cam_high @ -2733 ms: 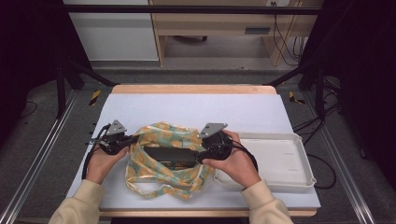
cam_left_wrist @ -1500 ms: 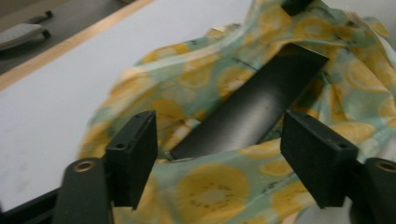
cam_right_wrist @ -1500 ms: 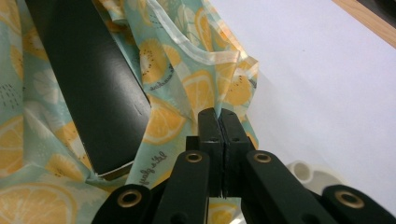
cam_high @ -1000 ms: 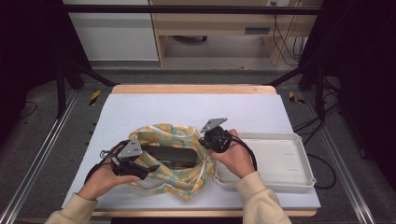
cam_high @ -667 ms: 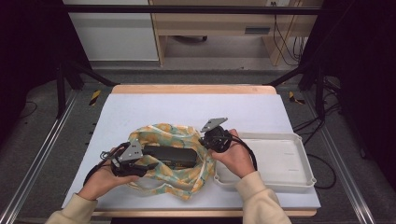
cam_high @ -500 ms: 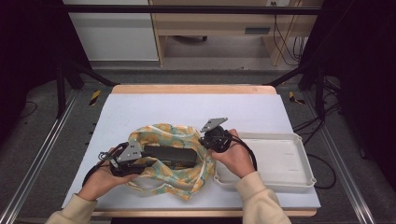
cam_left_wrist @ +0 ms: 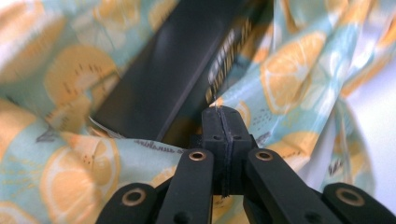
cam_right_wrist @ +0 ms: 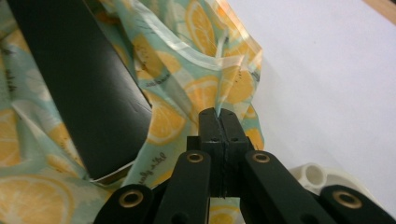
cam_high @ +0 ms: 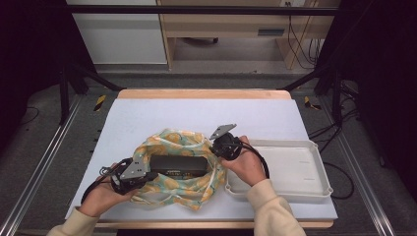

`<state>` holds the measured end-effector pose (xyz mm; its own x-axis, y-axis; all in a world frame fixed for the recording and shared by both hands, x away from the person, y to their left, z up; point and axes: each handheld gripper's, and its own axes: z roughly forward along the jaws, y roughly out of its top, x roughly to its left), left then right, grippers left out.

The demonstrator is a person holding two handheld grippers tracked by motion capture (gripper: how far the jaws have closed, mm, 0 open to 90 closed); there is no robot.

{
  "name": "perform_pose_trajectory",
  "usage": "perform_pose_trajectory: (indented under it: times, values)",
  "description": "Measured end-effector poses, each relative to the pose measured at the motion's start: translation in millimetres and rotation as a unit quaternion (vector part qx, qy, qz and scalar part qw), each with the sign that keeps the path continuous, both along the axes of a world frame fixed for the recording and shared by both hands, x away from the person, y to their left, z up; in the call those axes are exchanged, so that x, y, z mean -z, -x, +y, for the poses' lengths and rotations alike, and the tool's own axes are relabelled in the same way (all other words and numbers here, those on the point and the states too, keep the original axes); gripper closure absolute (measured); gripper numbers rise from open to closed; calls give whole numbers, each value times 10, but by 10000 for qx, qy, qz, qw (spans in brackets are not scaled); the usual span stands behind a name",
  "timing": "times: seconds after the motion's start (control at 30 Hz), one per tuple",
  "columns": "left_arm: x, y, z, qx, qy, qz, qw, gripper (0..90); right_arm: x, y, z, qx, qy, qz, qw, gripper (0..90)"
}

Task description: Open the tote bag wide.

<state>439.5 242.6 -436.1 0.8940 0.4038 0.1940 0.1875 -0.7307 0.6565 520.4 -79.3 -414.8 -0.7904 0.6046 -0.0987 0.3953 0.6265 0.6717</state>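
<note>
High view: black box point(cam_high: 178, 165) long axis runs L-R in fruit-print bag point(cam_high: 189, 189); both hand-held grippers point(cam_high: 129, 178) point(cam_high: 222, 146) clamped on bag fabric.

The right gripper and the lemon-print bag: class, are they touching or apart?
Touching. In the right gripper view, the right gripper has its jaws closed on a fold of the bag, with the cloth rising straight out from between the tips.

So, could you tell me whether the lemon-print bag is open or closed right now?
Open: the bag gapes around the black box, with the left gripper and right gripper pinching opposite edges of its mouth.
</note>
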Motion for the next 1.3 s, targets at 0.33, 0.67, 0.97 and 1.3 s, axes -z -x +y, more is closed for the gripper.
perform_pose_trajectory:
  times: [0.33,0.67,0.97,1.3]
  values:
    - [127,-33,56,-111,-491,8,9987,900,14,-123,-114,316,172,-55,9993,900]
    - [161,-72,132,-288,-552,-90,9980,900,-36,-139,-245,573,255,-85,9980,900]
    - [186,-93,156,-268,-560,-43,9981,900,-7,-130,-295,656,296,-60,9974,900]
    - [203,-79,167,-265,-606,-21,9978,900,7,-170,-383,812,222,-182,9963,900]
